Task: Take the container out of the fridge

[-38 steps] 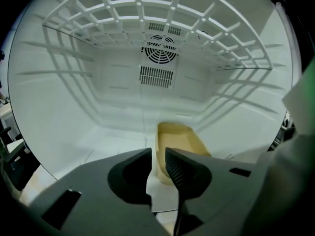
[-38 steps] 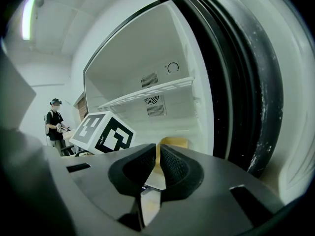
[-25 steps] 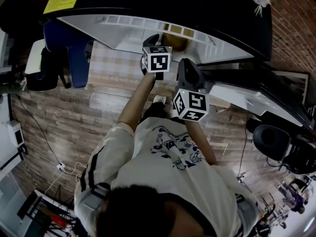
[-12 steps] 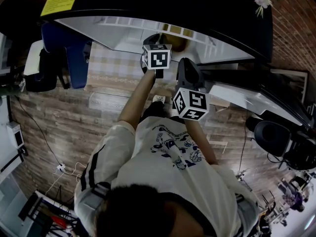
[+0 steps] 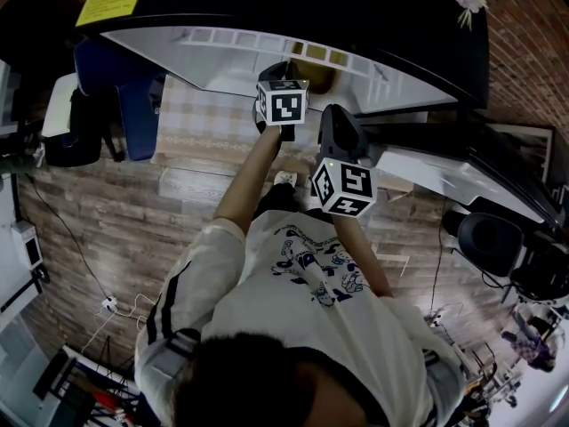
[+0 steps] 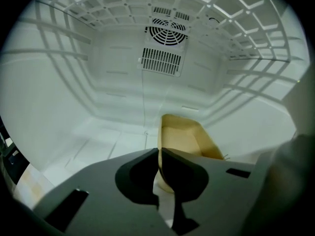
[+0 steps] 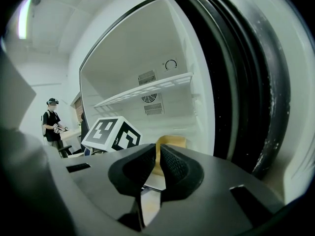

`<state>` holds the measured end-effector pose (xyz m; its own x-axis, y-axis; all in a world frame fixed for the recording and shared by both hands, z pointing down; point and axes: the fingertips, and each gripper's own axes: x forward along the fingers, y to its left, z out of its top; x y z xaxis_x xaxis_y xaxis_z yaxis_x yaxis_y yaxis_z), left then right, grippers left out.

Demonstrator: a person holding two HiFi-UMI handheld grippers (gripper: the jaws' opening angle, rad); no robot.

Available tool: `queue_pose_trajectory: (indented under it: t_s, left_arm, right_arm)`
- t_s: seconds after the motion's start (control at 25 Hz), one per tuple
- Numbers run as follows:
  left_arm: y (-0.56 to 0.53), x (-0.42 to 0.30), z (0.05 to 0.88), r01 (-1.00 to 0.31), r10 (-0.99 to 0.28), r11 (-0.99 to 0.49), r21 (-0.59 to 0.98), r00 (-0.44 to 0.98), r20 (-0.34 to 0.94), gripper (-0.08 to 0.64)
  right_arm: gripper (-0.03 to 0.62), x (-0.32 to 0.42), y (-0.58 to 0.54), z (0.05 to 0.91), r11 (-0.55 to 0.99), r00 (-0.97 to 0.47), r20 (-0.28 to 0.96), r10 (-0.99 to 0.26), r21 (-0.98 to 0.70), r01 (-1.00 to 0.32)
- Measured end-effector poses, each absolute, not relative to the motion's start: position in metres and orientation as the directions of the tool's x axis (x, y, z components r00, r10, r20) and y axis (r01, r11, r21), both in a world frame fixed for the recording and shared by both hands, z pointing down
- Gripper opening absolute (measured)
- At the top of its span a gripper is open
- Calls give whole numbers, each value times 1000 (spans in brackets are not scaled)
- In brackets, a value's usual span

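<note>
The left gripper [image 6: 159, 154] was inside the open fridge [image 6: 88, 97], its jaws clamped on the near left wall of the tan container [image 6: 183, 139]. The container was low in the white compartment, at the lower centre of the left gripper view. The right gripper [image 7: 158, 152] hung outside the fridge opening with its jaws together and nothing between them. In its view the container showed beyond the jaw tips.

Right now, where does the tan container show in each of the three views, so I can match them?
Head view: container top centre, just beyond the left gripper's marker cube, inside the fridge.
Left gripper view: container low centre on the fridge floor, its near wall pinched by the left gripper.
Right gripper view: container low centre, beyond the right gripper.
Shared landmark: fan vent on the back wall, in both gripper views.
</note>
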<state>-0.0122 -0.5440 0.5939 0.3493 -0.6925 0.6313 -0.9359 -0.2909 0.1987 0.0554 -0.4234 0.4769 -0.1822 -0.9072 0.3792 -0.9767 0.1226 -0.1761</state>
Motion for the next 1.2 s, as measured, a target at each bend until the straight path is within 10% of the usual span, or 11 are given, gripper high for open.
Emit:
queue_pose_trajectory:
  t_s: [1.2]
  left_arm:
    - [-461, -57, 553, -946, -749, -202, 252, 315, 583, 29]
  right_arm:
    - [49, 42, -384, 466, 177, -246, 344, -906, -220, -959]
